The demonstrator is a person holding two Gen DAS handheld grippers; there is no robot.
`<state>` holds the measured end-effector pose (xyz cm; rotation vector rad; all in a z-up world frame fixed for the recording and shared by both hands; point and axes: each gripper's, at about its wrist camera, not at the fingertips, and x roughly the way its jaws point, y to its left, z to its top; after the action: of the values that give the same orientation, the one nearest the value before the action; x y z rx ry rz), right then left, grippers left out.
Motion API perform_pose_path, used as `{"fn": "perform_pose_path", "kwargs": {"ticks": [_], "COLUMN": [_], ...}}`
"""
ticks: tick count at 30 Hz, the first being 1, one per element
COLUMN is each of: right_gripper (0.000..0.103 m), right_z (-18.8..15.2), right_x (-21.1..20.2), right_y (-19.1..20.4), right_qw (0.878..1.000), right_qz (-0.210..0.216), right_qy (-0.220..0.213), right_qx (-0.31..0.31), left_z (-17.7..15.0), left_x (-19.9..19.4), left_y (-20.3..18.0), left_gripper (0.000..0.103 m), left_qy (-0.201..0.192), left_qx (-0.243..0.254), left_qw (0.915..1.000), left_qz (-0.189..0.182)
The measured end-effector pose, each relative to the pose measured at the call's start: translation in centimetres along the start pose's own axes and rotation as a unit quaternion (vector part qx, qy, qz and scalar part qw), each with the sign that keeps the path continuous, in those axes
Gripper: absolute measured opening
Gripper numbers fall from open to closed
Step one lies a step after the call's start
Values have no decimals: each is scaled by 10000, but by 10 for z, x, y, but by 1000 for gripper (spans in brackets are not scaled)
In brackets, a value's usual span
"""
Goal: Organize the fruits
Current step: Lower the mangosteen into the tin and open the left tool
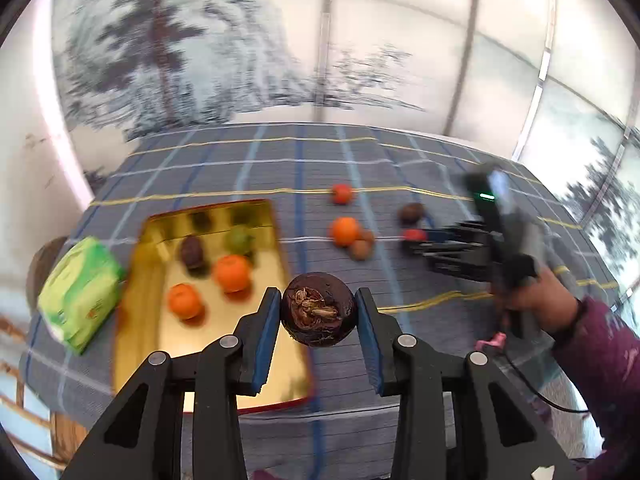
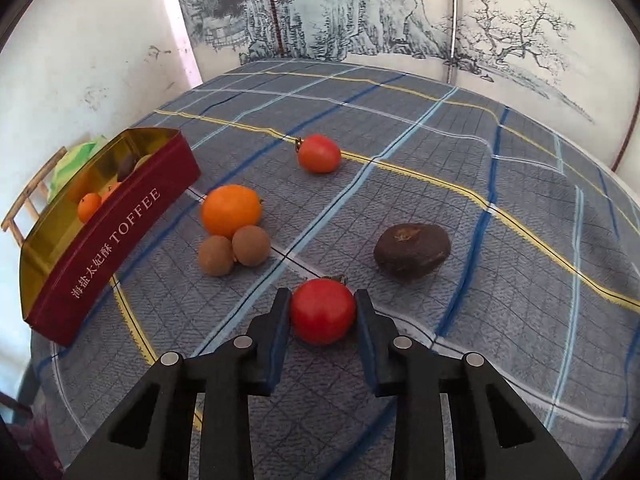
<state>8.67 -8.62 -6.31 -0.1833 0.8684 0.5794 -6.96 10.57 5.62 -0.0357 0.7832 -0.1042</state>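
My left gripper (image 1: 319, 310) is shut on a dark purple round fruit (image 1: 319, 309), held above the near right corner of the gold-lined tin (image 1: 264, 220). Inside the tin lie two oranges (image 1: 232, 273), a dark fruit (image 1: 192, 252) and a green fruit (image 1: 239, 239). My right gripper (image 2: 323, 312) is shut on a red tomato (image 2: 323, 311) that rests on the checked cloth (image 2: 420, 128); it shows blurred in the left wrist view as the right gripper (image 1: 414, 236). On the cloth lie an orange (image 2: 231, 210), two brown longans (image 2: 234, 254), a second tomato (image 2: 319, 153) and a dark brown fruit (image 2: 412, 251).
The tin's red side (image 2: 116, 236) reads TOFFEE. A green tissue pack (image 1: 82, 294) lies left of the tin. A person's hand and purple sleeve (image 1: 580, 332) hold the right gripper. A painted screen (image 2: 360, 12) stands behind the table. A wooden chair (image 2: 24, 208) is at the left.
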Motion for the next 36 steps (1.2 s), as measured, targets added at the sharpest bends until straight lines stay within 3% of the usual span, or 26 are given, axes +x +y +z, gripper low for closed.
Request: {"fn": "perform_pose_path", "kwargs": {"ticks": [3, 8, 16, 36], "right_gripper": [32, 32, 32, 32], "right_z": [-9, -31, -36, -36], "right_x": [-16, -32, -36, -32], "right_y": [-5, -20, -26, -31], "right_qw": [9993, 9965, 9946, 9927], "right_qz": [-134, -352, -574, -668], "right_qy": [-269, -366, -332, -250], "right_qx": [230, 662, 800, 969], "left_z": [-6, -22, -38, -42], "left_x": [0, 12, 39, 56], "left_y": [25, 60, 82, 86], "left_gripper": [34, 34, 34, 34], "left_qy": [1, 125, 319, 323], "left_qx": [-154, -294, -332, -239], "left_qw": [9995, 9969, 9939, 9925], "left_qz": [282, 713, 1005, 1155]}}
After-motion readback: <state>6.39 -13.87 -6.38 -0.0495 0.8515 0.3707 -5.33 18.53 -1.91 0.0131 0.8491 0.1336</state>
